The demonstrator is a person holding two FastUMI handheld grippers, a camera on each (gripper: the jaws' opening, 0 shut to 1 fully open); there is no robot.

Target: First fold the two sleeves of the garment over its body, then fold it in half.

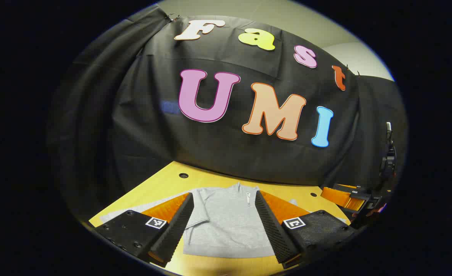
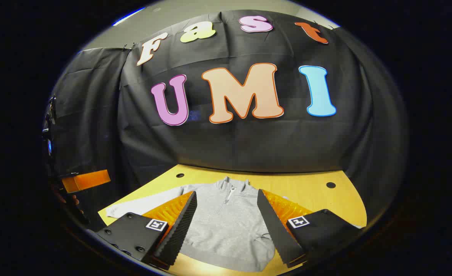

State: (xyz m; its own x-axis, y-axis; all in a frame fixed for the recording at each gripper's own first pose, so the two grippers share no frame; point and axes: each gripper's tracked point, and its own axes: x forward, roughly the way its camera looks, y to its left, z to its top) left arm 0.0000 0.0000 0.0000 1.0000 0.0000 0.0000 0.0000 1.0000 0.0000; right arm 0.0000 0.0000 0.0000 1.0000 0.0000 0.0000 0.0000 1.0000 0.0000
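In the left gripper view, a grey garment point(image 1: 226, 226) with a short zip at the collar lies flat on a yellow wooden table point(image 1: 160, 180), collar toward the black cloth wall. The left gripper point(image 1: 224, 226) hangs above it with its 2 fingers spread wide, the garment's body showing in the gap between them, and nothing is pinched. Each finger carries a small square black-and-white marker; no brand or legible label can be made out on the garment. At the right edge of this view the right gripper point(image 1: 348, 197) shows, too small to tell how its fingers stand there.

In the right gripper view, the garment's point(image 2: 226, 226) sleeve reaches out flat toward the table's point(image 2: 310, 189) left edge, unfolded. The right gripper point(image 2: 226, 226) hovers over the body, its 2 fingers wide apart and gripping nothing. At the far left, part of the left gripper point(image 2: 86, 180) appears beside fingertips of a hand point(image 2: 70, 201).
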